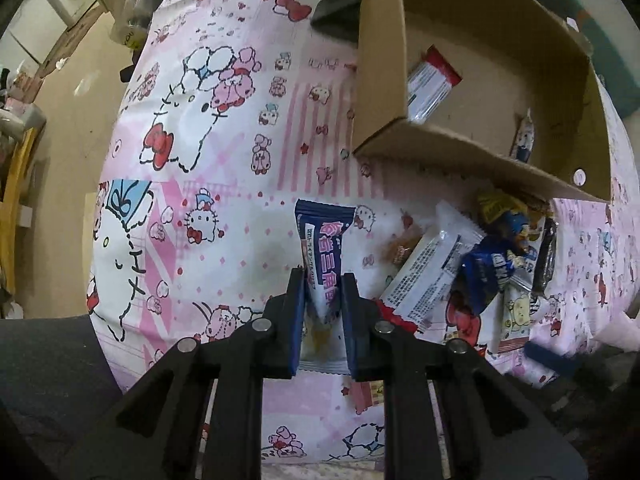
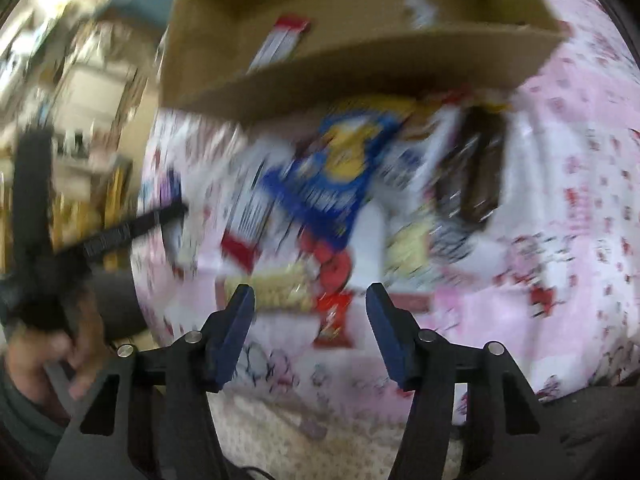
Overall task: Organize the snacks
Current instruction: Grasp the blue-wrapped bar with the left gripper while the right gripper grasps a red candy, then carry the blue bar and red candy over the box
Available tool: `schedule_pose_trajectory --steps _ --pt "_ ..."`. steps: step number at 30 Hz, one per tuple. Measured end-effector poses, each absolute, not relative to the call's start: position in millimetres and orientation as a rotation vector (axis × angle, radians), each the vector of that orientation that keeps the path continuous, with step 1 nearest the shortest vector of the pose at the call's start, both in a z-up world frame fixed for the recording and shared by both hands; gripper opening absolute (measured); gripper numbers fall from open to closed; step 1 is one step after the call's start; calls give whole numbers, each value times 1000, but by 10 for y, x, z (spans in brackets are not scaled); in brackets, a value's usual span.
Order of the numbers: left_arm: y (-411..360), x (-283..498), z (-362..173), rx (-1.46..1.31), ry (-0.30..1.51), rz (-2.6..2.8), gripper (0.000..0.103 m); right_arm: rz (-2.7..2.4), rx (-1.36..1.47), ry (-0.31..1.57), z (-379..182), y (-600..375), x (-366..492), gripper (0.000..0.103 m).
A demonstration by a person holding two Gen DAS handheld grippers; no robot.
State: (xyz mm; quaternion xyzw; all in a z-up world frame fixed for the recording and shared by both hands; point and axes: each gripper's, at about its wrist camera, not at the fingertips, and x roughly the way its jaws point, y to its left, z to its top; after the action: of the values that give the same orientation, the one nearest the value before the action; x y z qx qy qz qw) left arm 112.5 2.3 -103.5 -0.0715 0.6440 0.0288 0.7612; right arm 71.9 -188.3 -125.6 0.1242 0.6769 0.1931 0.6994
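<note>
My left gripper (image 1: 322,304) is clamped tight on a blue and white snack packet (image 1: 323,248), held up over the pink cartoon cloth (image 1: 224,184). I think I am in the middle of moving it, and next it needs to go up over the near wall of the cardboard box (image 1: 472,152) and drop inside, where a red and white packet (image 1: 430,84) already lies. My right gripper (image 2: 310,308) has its jaws apart with nothing in them, above the blurry pile of snacks (image 2: 332,184) beside the box. That tall box wall is in the way
</note>
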Motion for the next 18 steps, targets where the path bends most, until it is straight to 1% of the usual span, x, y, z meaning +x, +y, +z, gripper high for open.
schedule_pose_trajectory --steps 1,6,8,9,12,18 --pt "2 1117 -998 -156 1397 63 14 436 247 1528 -1305 -1816 684 54" --pt "-17 1048 -908 -173 1386 69 14 420 27 1592 -1542 -1552 595 50" --pt "76 1098 -951 -173 1384 71 14 405 -40 1596 -1600 -1499 570 44" --pt "110 1113 -972 -161 1382 76 14 397 -75 1592 -1614 -1478 552 39" --pt "133 1116 -984 -140 1367 80 14 397 -103 1578 -1603 -1459 511 18" --pt "145 1116 -953 -136 1355 89 14 399 -40 1543 -1437 -1599 522 17"
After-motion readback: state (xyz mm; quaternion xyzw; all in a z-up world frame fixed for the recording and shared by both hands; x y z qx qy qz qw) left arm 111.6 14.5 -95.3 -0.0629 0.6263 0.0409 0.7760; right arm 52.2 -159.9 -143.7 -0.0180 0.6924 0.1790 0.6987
